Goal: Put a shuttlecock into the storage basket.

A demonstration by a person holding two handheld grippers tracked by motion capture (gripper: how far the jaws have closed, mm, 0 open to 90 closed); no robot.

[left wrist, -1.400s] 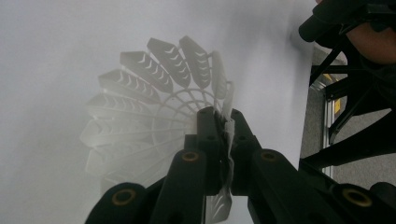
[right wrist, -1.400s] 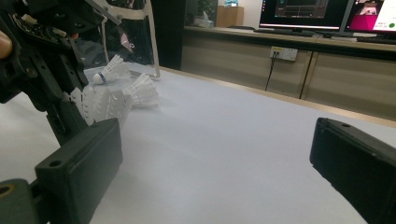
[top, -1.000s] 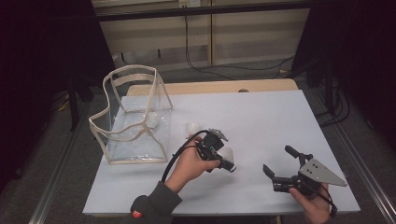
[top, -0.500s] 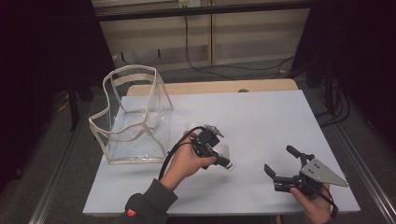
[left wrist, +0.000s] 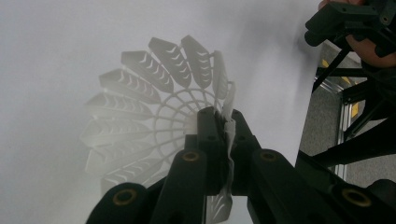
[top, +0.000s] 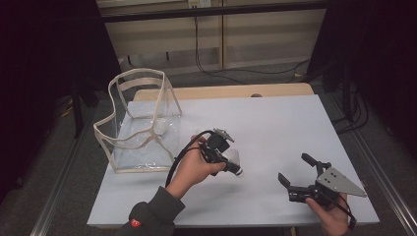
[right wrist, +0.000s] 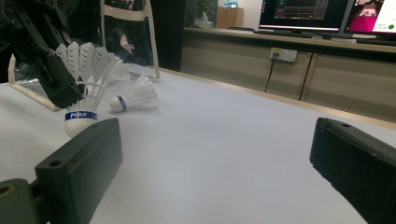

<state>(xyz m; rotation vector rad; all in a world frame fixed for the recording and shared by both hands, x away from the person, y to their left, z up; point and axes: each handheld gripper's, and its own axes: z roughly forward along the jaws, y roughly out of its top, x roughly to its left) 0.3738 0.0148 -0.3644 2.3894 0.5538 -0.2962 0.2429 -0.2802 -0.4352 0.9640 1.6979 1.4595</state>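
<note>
A: High view first. Left gripper (top: 231, 164) near the middle of the table (top: 275, 123), jaws clamped on a shuttlecock (top: 232, 158). Agree?

B: Yes. Left gripper view confirms it: jaws pinch the edge of the plastic skirt, rest of the skirt fans out to their left. Cork end points down at the white tabletop. In the right gripper view the cork has a blue band and hangs just above the surface, or touches it; cannot tell which.

A: Right gripper (top: 299, 173)?

B: Front right of the table, jaws spread wide, nothing between them. Well apart from the left one.

A: Other stuff?

B: Second shuttlecock (right wrist: 135, 98) in the right gripper view, lying on its side on the table behind the held one, cork to the left. Clear bag (top: 140, 120) with pale trim stands open at the table's left, near the left hand (top: 194, 167).

A: Anything blocking?

B: Open tabletop between the two grippers. The left gripper's body covers most of the held shuttlecock from above. Black cable (top: 179, 157) loops from that gripper past the hand toward the bag's front corner.

A: Background?

B: Wooden cabinets, wall cables, monitors (right wrist: 303, 14) on a counter.
</note>
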